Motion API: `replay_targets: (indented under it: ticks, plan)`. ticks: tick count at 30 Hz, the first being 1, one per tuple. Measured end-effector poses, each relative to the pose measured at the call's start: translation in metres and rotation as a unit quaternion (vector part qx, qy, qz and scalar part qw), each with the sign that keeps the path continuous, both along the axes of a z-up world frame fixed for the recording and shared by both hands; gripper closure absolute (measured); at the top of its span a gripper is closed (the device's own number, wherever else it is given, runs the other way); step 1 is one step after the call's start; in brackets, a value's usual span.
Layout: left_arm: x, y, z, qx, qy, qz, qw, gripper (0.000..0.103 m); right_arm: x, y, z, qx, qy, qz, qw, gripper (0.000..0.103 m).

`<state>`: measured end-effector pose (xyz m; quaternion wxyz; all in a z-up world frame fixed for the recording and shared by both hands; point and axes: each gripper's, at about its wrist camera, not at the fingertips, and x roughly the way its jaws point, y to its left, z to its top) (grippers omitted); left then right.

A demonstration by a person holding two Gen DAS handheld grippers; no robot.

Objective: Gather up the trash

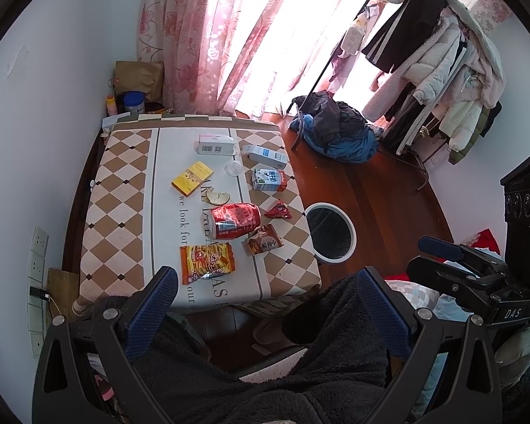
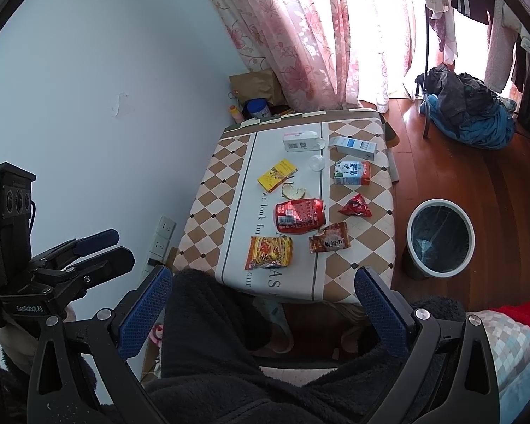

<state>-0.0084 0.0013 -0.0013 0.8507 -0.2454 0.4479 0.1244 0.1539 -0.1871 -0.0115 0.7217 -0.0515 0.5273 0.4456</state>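
Table (image 2: 371, 275), litter strewn across it: red can (image 2: 299, 216) at centre; orange snack bag (image 2: 269, 252) at 7 o'clock; brown wrapper (image 2: 330, 242) at 5 o'clock; bin (image 2: 440, 238) at 3 o'clock, apparently placed for easy drops; left gripper (image 1: 265, 307) and right gripper (image 2: 261, 307) spread, empty, held back near the lap.

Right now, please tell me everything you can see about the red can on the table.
The red can is a drink can, metal by its look, with white print and a label panel. It looks dented and lies on its side near the middle of the table, on the white strip of the cloth. Orange peel lies just beyond it, a brown wrapper beside it. Neither tool touches it.
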Motion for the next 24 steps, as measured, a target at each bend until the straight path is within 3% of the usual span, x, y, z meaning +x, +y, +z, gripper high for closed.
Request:
replay_targets:
  ticks: [24]
  plan:
    - [-0.003,-0.002,-0.004,0.004,0.0,0.003,1.0,0.0,-0.005,0.014,-0.001,-0.003,-0.007,0.02,1.0,0.0]
